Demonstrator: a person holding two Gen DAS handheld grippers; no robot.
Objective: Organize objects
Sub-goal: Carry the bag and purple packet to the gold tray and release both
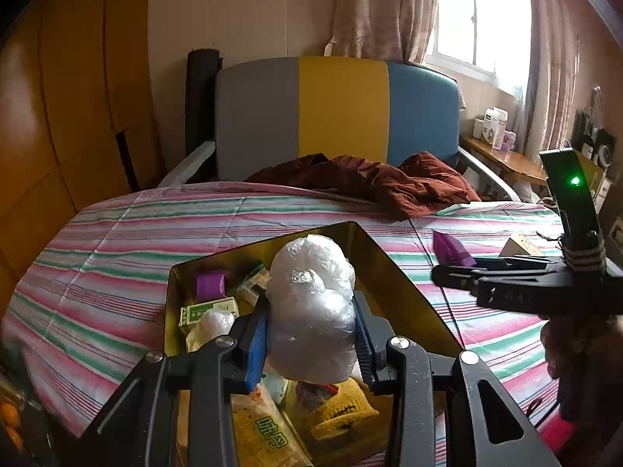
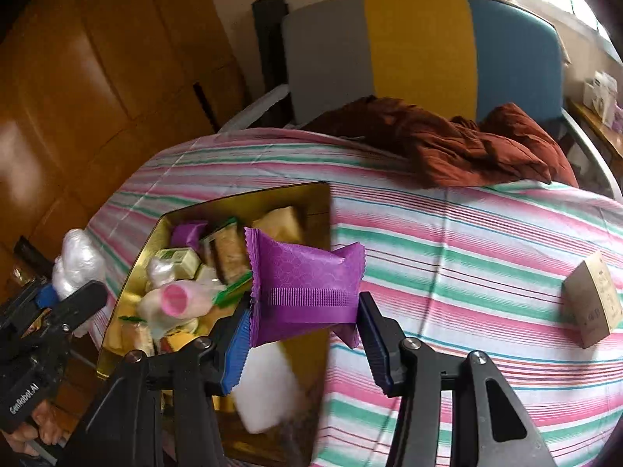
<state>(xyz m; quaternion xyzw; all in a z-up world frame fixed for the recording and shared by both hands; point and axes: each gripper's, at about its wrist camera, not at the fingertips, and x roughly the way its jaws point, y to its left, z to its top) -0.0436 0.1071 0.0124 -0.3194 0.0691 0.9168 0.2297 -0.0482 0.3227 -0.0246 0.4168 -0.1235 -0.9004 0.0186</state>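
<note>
Two wrist fisheyes, angled down, close over the striped bed (image 1: 117, 241), both sharing the gold tray (image 2: 307, 202).

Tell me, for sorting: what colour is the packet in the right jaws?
Purple packet, clearest in the right wrist view.

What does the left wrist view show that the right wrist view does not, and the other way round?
Only the left wrist view shows the bright window and a yellow knitted item in the gold tin. Only the right wrist view shows a pink-capped bottle in the tin. Both show the left tool shut on a white plastic bundle, the right tool holding a purple packet, and a tan box.
</note>
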